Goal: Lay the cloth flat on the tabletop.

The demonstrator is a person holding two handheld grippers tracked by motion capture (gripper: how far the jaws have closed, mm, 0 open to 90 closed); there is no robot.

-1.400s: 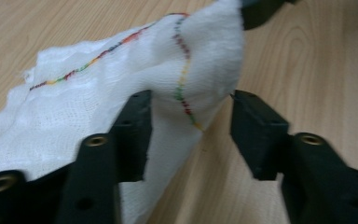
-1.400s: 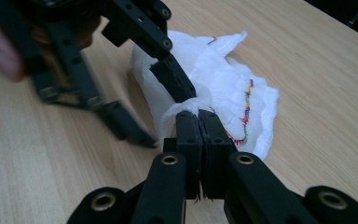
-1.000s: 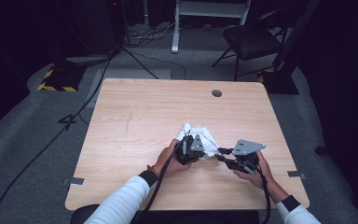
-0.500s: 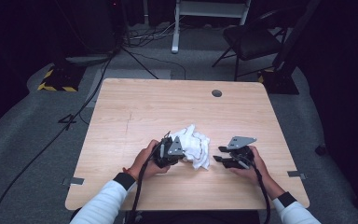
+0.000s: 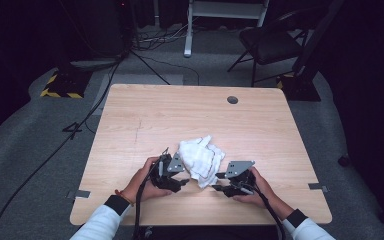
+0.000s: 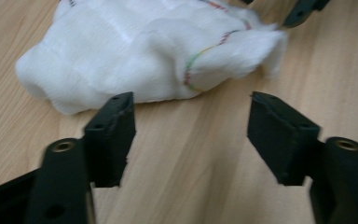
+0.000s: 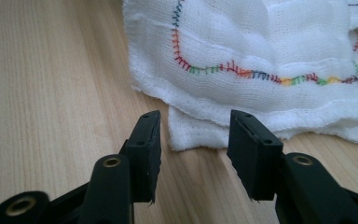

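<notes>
This looks like a lab or recording studio set up for filming handling work. A plain wooden bench (image 5: 180,120) with a cable hole (image 5: 232,100) stands alone on grey carpet (image 5: 35,150), with dark surroundings. Black cables (image 5: 80,125) trail across the floor, yellow-and-black hazard tape (image 5: 60,92) marks a stand's base, tape marks sit by the bench's edges, and a black folding chair (image 5: 267,45) waits behind.
</notes>
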